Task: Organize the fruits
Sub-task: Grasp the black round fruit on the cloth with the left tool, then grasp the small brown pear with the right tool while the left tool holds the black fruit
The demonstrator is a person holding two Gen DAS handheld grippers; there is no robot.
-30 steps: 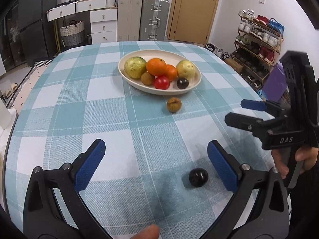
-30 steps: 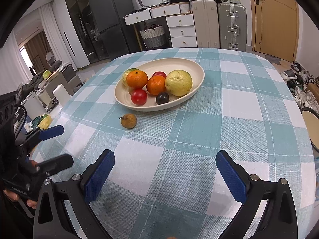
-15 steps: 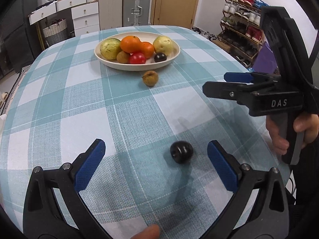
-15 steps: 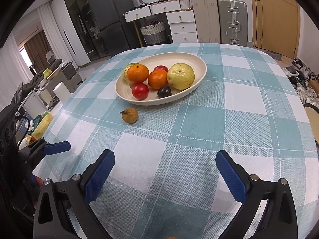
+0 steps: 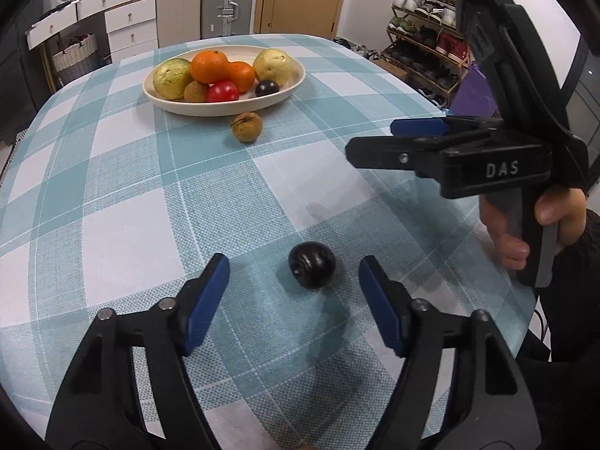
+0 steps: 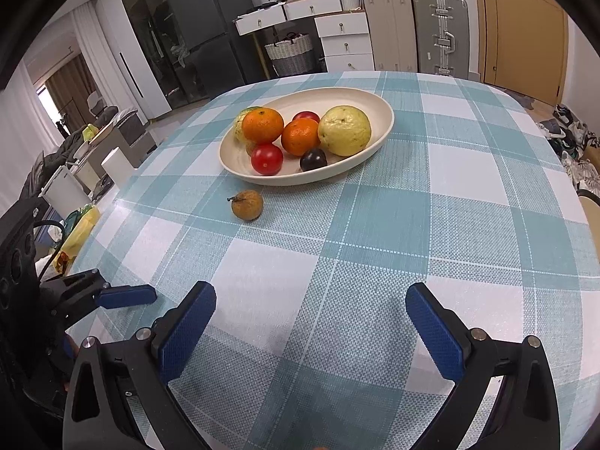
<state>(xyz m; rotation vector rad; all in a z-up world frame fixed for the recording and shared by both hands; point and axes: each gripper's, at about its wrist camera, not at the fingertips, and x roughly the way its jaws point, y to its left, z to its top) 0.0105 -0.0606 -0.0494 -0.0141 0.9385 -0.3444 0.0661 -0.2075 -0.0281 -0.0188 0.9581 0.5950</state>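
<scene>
plum (image 5: 312, 264) lies on the table (image 5: 131, 195) between the left gripper (image 5: 294, 281) pads, untouched; its jaws have just been closing. right gripper (image 6: 310, 322) gapes wide, empty.

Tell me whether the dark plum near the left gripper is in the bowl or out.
Out. The dark plum lies on the checked tablecloth, well short of the bowl, between the left gripper's jaws, untouched.

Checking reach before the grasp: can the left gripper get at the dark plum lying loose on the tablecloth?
Probably yes. The dark plum lies between the left gripper's closing jaws, pads not yet touching, nothing in the way.
</scene>
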